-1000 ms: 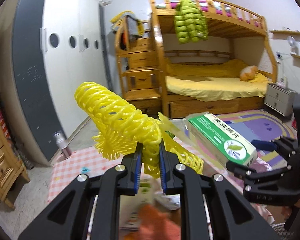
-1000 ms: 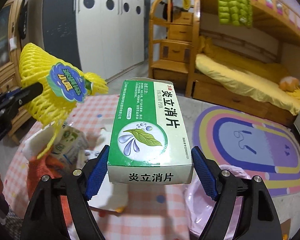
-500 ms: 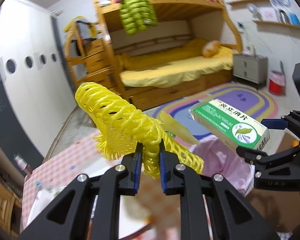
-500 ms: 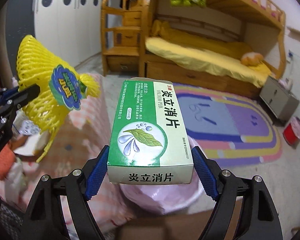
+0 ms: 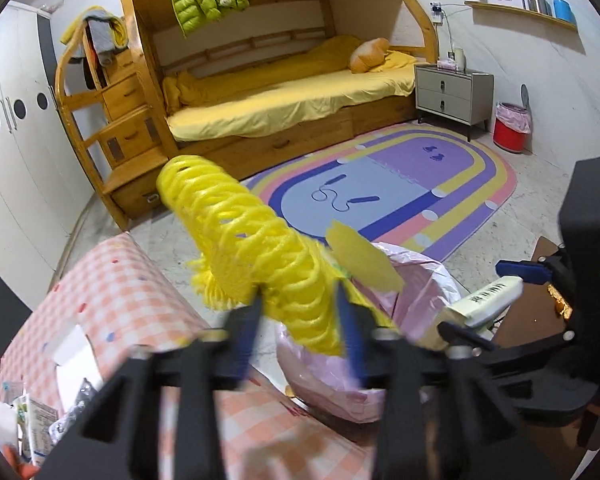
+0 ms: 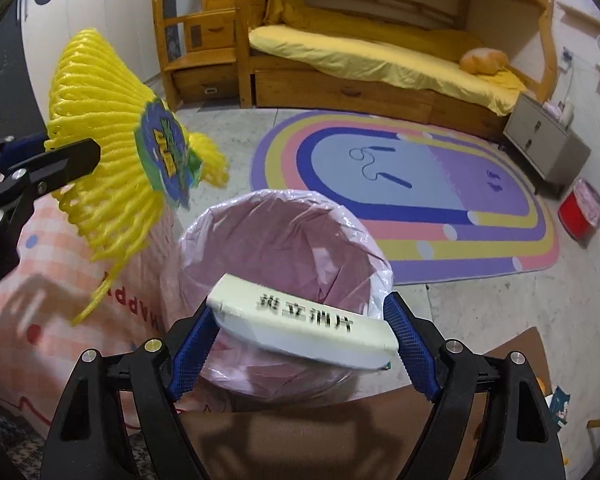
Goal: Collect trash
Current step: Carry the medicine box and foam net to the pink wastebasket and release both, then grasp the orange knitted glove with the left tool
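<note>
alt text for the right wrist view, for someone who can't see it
The right hand-held gripper, jaws opening, has a white medicine box tilting between them over a bin lined with a pink bag. At left, the left hand-held gripper carries yellow foam netting; behind lie a colourful rug and a bunk bed.

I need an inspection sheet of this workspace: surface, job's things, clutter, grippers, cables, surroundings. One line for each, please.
Surface: table under a pink checked cloth, beside a speckled floor.
Job's things: yellow foam net between the left fingers; white medicine box tilted between the right fingers, over the pink-lined bin.
Clutter: papers and wrappers at the table's near end; cardboard on the floor.
Grippers: left gripper opening, net still between the fingers; right gripper opening, box still between them.
Cables: one wire on the wall by the nightstand.
Surroundings: wooden bunk bed, oval rug, grey nightstand, red bin, white wardrobe.
</note>
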